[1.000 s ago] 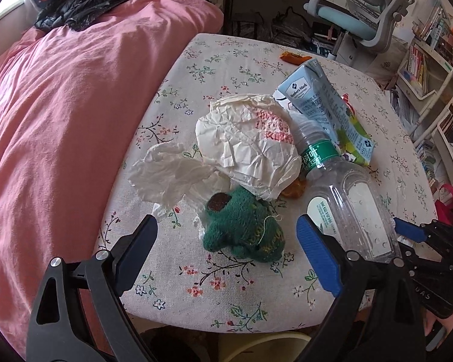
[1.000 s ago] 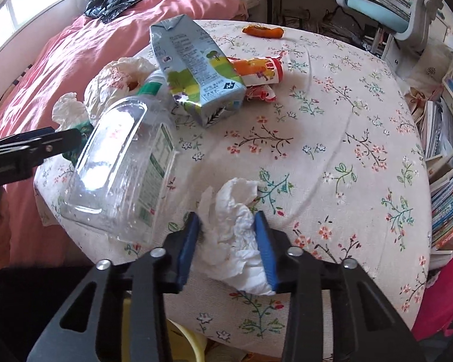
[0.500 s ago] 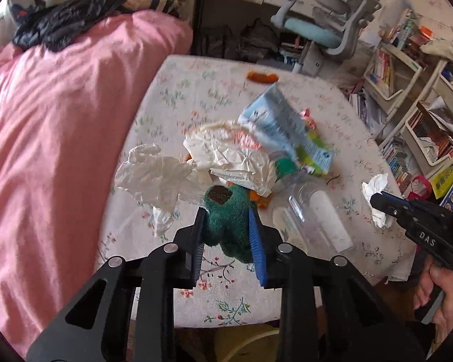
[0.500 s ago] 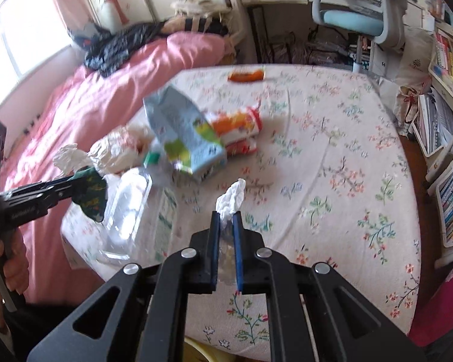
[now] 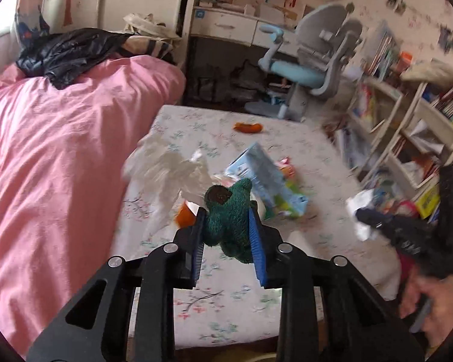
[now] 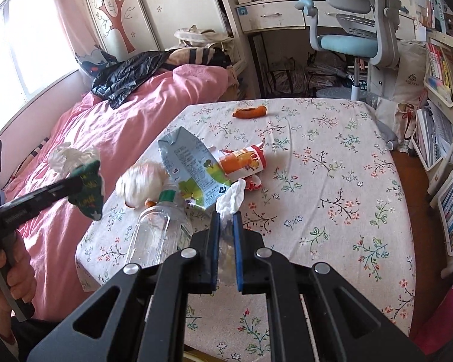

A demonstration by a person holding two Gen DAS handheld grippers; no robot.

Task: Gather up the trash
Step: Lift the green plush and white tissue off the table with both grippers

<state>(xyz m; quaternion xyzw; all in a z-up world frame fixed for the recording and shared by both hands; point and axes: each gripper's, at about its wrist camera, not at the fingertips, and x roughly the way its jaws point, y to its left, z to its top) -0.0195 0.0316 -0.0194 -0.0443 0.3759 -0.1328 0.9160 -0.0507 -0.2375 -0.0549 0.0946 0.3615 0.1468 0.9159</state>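
Observation:
My left gripper (image 5: 228,226) is shut on a green knitted piece (image 5: 229,214) and holds it lifted above the floral table (image 5: 226,298); a white tissue (image 5: 172,169) hangs with it. It also shows in the right wrist view (image 6: 89,190). My right gripper (image 6: 226,226) is shut on a crumpled white tissue (image 6: 231,199), raised above the table (image 6: 332,181). On the table lie a clear plastic bottle (image 6: 157,232), a blue carton (image 6: 190,166), an orange cup (image 6: 244,163), a crumpled paper wrapper (image 6: 142,181) and an orange peel (image 6: 250,111).
A pink duvet (image 6: 105,138) with a black bag (image 6: 126,75) lies left of the table. A desk chair (image 6: 356,39) stands behind it. Bookshelves (image 6: 447,120) line the right side.
My left gripper closed on the green knitted piece and lifted it with a tissue trailing. My right gripper closed on the white tissue and raised it off the table.

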